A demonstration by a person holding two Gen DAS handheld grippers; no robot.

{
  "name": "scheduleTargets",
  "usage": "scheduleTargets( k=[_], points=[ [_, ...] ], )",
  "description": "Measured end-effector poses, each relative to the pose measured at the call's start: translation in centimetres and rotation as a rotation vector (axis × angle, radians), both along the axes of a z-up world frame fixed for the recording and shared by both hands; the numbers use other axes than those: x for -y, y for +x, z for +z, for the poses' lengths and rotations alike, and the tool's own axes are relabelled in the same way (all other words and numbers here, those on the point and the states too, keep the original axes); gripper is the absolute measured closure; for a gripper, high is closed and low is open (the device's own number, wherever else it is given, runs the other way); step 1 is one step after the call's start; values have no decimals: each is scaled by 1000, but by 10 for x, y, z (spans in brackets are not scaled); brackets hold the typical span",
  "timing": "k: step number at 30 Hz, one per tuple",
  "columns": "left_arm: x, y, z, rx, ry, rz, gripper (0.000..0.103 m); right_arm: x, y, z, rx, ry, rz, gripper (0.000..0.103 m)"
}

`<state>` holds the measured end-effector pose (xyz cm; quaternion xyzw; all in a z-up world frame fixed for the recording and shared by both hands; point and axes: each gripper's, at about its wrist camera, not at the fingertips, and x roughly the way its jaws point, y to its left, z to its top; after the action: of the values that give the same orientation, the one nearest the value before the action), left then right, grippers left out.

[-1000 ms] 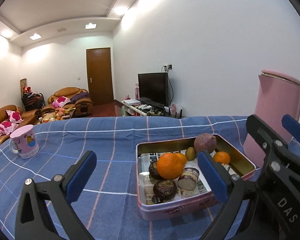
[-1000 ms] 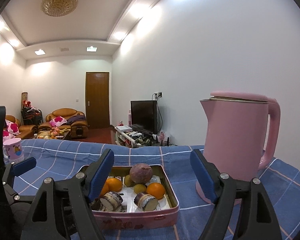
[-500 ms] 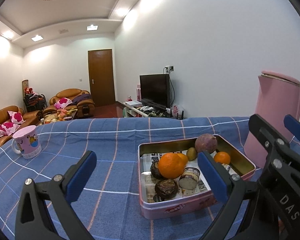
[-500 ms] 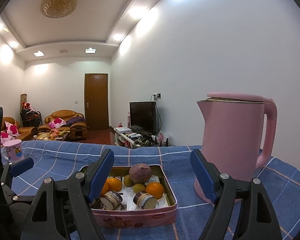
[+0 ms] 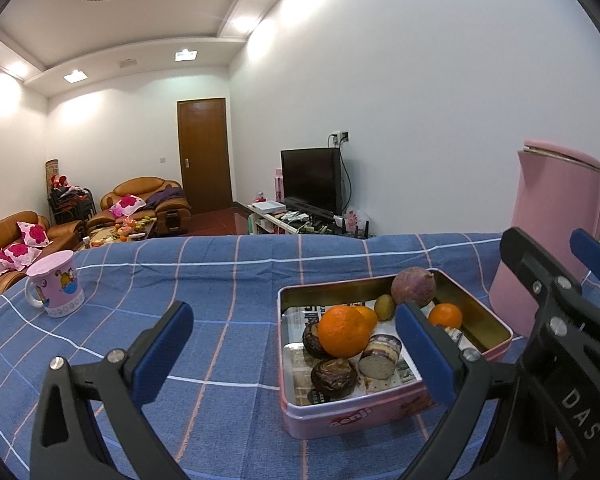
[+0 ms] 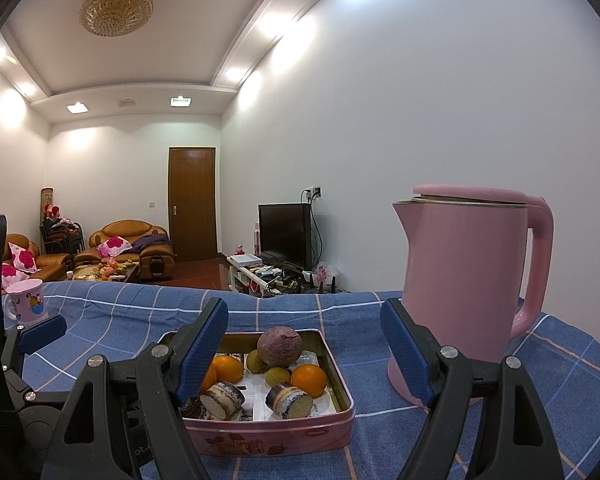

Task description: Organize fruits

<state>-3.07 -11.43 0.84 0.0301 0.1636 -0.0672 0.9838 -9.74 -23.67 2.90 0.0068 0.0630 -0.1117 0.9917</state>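
Observation:
A pink tin [image 5: 384, 418] [image 6: 276, 436] stands on the blue checked tablecloth. It holds a big orange [image 5: 343, 331], smaller oranges [image 6: 309, 380], a purple round fruit [image 5: 414, 287] [image 6: 280, 344], small green-brown fruits [image 6: 277, 376] and several cake rolls [image 5: 379, 356]. My left gripper [image 5: 292, 356] is open and empty, above the cloth at the tin's near left. My right gripper [image 6: 306, 356] is open and empty, held above the tin's near side.
A tall pink kettle [image 6: 464, 280] [image 5: 552, 240] stands right of the tin. A pink mug [image 5: 56, 284] [image 6: 28, 300] stands at the far left of the table. Sofas, a door and a TV lie beyond the table's far edge.
Both grippers have drawn back and risen slightly from the tin, so it sits a bit lower in both views. Both stay open and empty. Nothing on the table has moved.

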Motion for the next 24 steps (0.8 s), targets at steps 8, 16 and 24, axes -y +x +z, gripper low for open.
scheduleTargets(
  k=[8,16,24],
  points=[
    [0,0,0,1,0,0,0,0,-1,0,-1,3,-2,23],
    [0,0,0,1,0,1,0,0,-1,1,0,3,-3,23],
    [-4,1,0,-17,-3,15,0,0,0,0,-2,4,-3,23]
  ],
)
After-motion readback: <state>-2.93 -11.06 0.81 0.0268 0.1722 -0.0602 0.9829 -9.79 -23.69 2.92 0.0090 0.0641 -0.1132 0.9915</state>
